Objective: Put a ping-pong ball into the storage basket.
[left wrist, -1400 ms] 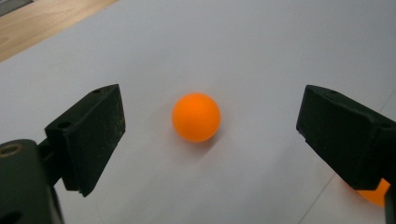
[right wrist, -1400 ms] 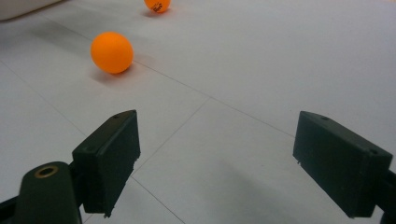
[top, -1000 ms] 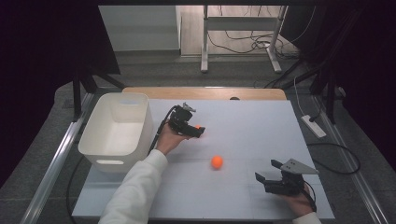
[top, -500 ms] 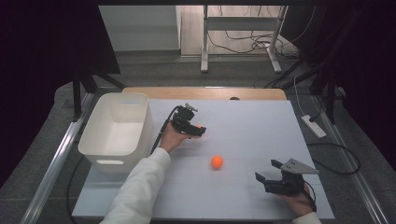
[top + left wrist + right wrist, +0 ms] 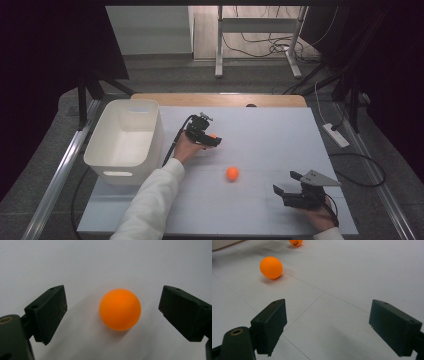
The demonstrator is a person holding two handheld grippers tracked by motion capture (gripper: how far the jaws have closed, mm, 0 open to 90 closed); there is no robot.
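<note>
Left gripper [image 5: 112, 312] jaws wide, straddling an orange ball [image 5: 120, 309] on the table [image 5: 280, 135]; neither jaw touches it. From the high view this ball [image 5: 213, 136] is mostly hidden behind the left gripper [image 5: 212, 140], near the far edge, just beside the white bin [image 5: 125, 135]. Second ball [image 5: 232, 173] lies mid-table, also seen from the right gripper view [image 5: 271, 267]. Right gripper [image 5: 327, 327] jaws wide, holding nothing, near the front right corner [image 5: 287, 190]. Printing on the far ball [image 5: 296, 242] unreadable, cut off by frame top.

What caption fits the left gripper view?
Left gripper, jaws open, straddles an orange ball resting on the white table, neither jaw touching it.
</note>
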